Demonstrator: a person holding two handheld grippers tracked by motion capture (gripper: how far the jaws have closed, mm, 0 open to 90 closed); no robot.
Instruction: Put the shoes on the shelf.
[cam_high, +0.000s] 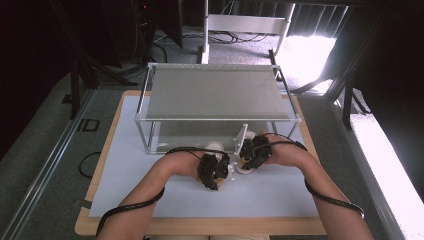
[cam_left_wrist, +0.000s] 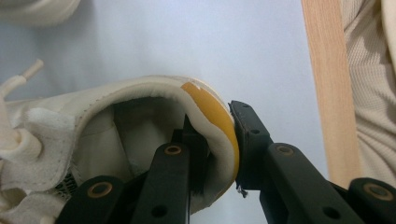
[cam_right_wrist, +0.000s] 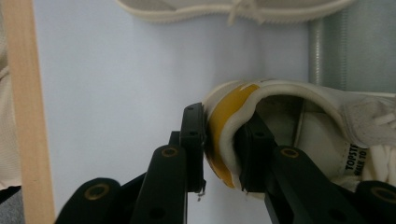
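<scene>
We hold a cream shoe in each gripper, the left fingers clamped on one shoe by its padded heel collar, the right fingers likewise on the other shoe; light, soft, so the collar squashes yet grips well above the bench.

shoe toes cut off, heels half-hidden by jaws
</scene>
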